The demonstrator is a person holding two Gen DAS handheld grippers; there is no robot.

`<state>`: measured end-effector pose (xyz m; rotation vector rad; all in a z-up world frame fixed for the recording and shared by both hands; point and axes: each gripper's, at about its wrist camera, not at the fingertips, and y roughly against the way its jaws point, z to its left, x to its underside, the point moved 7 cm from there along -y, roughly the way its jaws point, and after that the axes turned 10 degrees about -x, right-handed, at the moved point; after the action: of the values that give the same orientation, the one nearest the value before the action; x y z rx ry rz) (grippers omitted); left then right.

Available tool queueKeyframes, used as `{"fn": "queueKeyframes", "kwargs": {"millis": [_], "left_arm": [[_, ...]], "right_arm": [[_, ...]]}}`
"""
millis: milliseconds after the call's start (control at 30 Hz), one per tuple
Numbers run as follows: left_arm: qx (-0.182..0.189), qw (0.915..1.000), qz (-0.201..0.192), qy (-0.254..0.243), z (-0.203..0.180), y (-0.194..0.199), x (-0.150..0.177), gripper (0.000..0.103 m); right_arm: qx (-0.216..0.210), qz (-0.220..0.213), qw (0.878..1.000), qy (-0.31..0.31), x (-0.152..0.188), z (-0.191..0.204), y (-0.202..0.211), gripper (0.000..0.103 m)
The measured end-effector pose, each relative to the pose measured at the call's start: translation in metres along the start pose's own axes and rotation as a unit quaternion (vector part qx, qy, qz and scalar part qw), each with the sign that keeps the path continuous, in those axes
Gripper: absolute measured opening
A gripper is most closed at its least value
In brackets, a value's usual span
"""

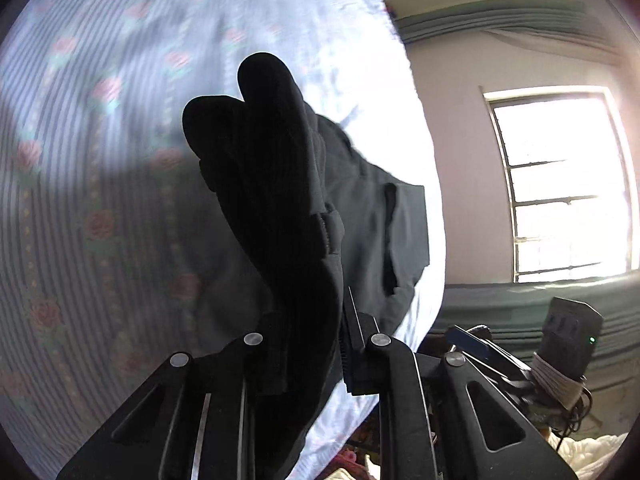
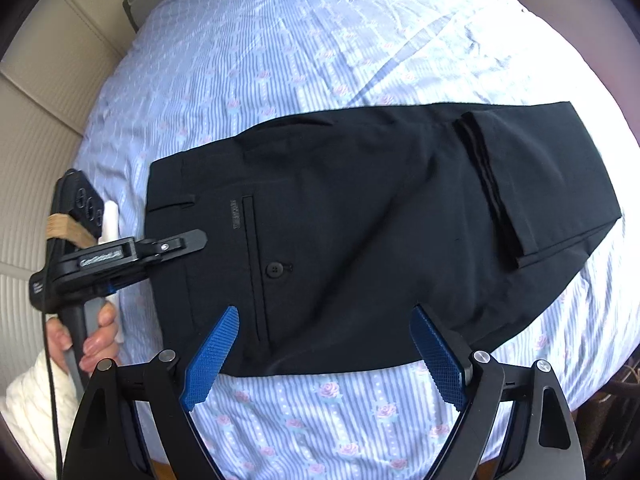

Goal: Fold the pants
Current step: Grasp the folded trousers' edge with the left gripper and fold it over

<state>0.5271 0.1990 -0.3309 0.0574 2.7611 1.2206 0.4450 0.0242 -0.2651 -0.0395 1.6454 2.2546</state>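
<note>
Black pants (image 2: 360, 216) lie on a bed, legs folded back over themselves at the right, waistband at the left, back pocket with a button (image 2: 275, 269) facing up. My right gripper (image 2: 324, 344) is open and empty, hovering over the near edge of the pants. My left gripper (image 2: 200, 236) reaches in from the left at the waistband. In the left wrist view the left gripper (image 1: 316, 344) is shut on a bunched fold of the pants (image 1: 276, 184), which rises between its fingers.
The bed carries a blue striped sheet with roses (image 2: 320, 408). A beige padded headboard (image 2: 36, 148) stands at the left. In the left wrist view a bright window (image 1: 560, 184) and a pink wall lie beyond the bed's edge.
</note>
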Motion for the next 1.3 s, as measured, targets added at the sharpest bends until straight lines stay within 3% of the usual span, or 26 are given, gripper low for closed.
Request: {"fn": "queueKeyframes", "kwargs": {"millis": [267,633,933,1300], "left_arm": [[0.017,0.9992,-0.037,0.000,-0.090,0.038,0.003,0.019],[-0.041,0.9953,-0.088,0.002,-0.221,0.024,-0.016,0.021],[-0.101,0.9870,-0.123,0.023,-0.318,-0.040,-0.032,0.021],[-0.233,0.9681,-0.081,0.043,-0.369,-0.183,-0.056,0.021]], "right_arm": [[-0.019,-0.077,0.997,-0.021,-0.007,-0.033,0.076,0.089],[-0.037,-0.187,0.981,-0.038,-0.029,-0.115,0.187,0.089],[-0.060,-0.194,0.979,0.013,-0.063,-0.213,0.234,0.089],[-0.068,-0.170,0.983,0.026,-0.103,-0.350,0.257,0.089]]}}
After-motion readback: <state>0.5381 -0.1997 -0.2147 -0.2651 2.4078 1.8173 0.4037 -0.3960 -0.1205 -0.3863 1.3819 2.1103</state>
